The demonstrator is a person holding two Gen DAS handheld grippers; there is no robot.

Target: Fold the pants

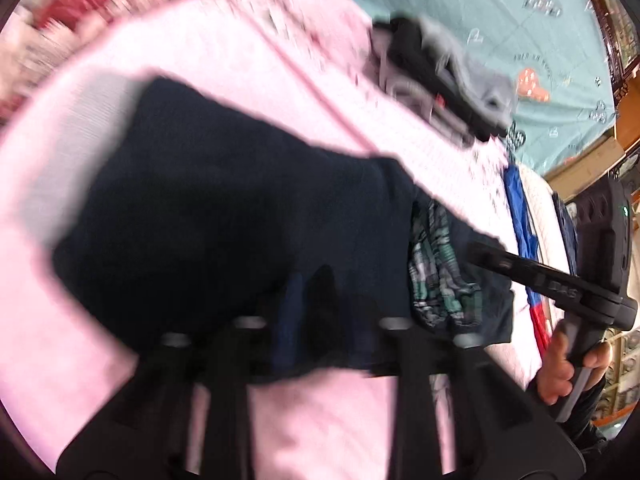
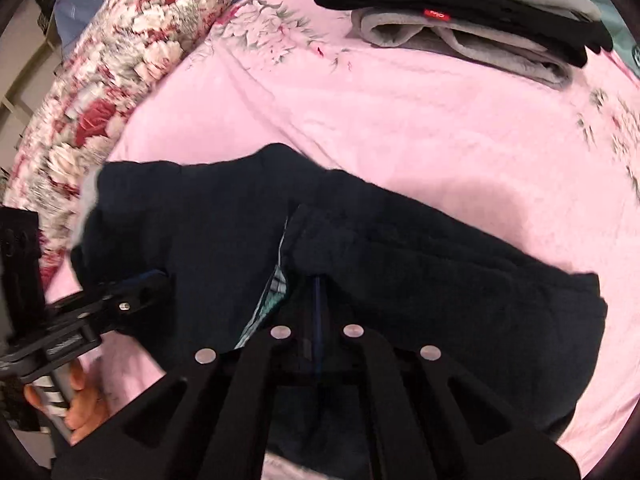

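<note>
Black tongs, left: the left gripper [image 1: 316, 280], low centre of the left wrist view, has its two black plastic fingers pressed on an edge of the dark navy pants [image 1: 224, 216]; blur hides how much cloth sits between them.
Black tongs, right: the right gripper [image 2: 316, 300], low centre of the right wrist view, pinches a fold of the same pants [image 2: 400, 248] beside the plaid green-and-white lining [image 2: 272, 284] that shows at the opening.
Cross views: each tool appears in the other's frame, the right gripper [image 1: 520, 268] at the right edge and the left gripper [image 2: 132, 292] at the lower left, both touching the garment.
Pants: bunched across the middle of both frames on the pink floral bedsheet [image 2: 360, 128], partly doubled over, edges uneven.
Risk, slip: either grip looks shallow, so a fast pull could free one edge and let the fold collapse.
Risk, skew: if one gripper travels further than the other, the layers would likely land crooked, with the lining left exposed.
Risk, drag: the soft sheet may ride along with the cloth and wrinkle under it.
Neighbours: the stack of folded grey and black clothes [image 2: 480, 12] at the upper right and the red-and-white floral pillow [image 2: 120, 80] at the upper left lie apart from the pants, so a wide swing could disturb them.
</note>
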